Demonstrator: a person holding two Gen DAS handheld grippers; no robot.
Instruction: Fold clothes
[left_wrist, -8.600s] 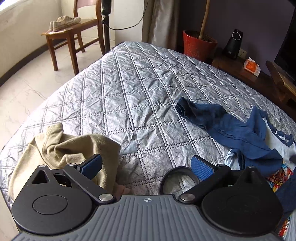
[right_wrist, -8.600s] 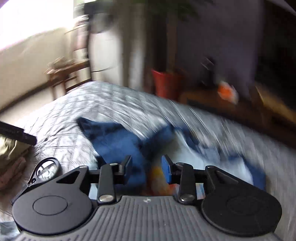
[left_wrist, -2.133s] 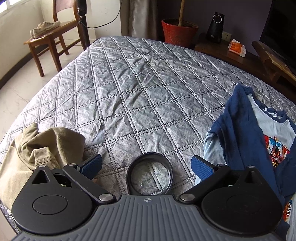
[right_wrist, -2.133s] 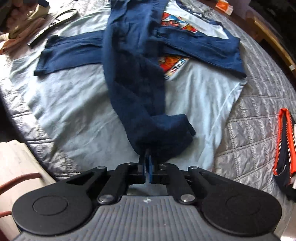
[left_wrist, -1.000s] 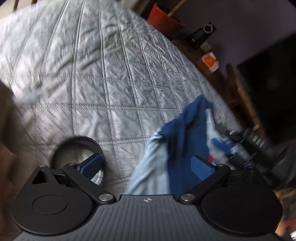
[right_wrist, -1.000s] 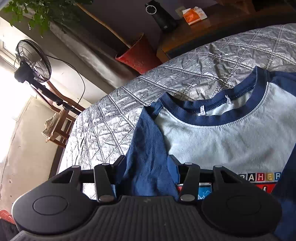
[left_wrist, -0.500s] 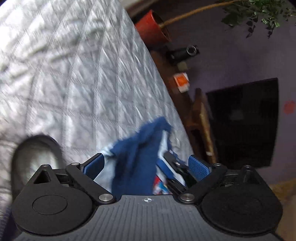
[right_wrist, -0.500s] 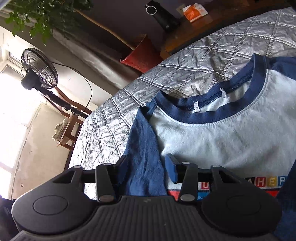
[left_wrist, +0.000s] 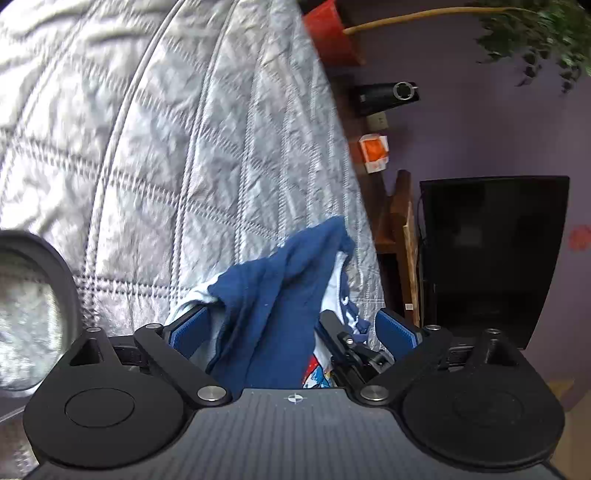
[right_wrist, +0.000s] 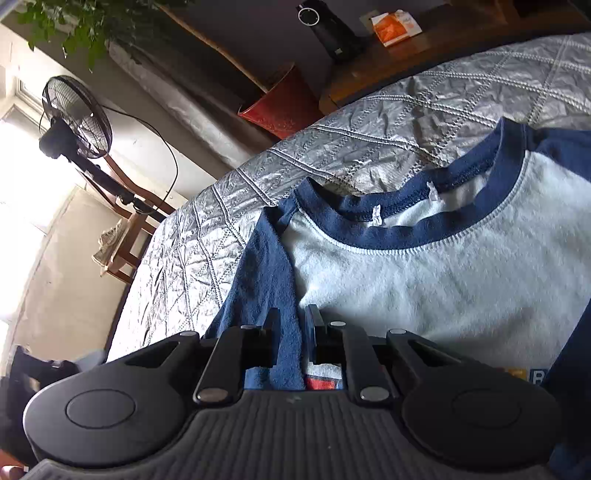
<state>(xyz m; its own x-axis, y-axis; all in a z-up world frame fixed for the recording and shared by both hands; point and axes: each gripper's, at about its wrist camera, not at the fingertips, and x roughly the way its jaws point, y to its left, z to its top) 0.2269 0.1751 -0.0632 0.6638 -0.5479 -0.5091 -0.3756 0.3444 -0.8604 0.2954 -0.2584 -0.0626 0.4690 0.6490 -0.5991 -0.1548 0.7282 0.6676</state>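
Left wrist view: a long-sleeved shirt (left_wrist: 273, 295), its navy sleeve fabric bunched and raised above pale blue cloth with a slice of bright print below, lies on a bed (left_wrist: 184, 147) covered in a silver quilted spread. The left hand-held gripper (left_wrist: 291, 328) stands with its blue pads wide apart, the bunched navy cloth between them and neither pad pressing on it. The black fingers of the right hand-held gripper (left_wrist: 351, 343) reach in from the right side at the shirt. A red plant pot (left_wrist: 328, 33), an orange packet (left_wrist: 375, 151) and a dark screen (left_wrist: 491, 254) sit beyond the bed's edge.

Right wrist view: the shirt (right_wrist: 424, 280) lies flat on the bed (right_wrist: 369, 147), pale blue body with navy neckband and navy raglan sleeves, coloured lettering at the lower edge. The right hand-held gripper (right_wrist: 293, 332) is closing, its jaws nearly together on the navy shoulder seam. A standing fan (right_wrist: 74, 118) and wooden chair (right_wrist: 129, 236) stand behind.
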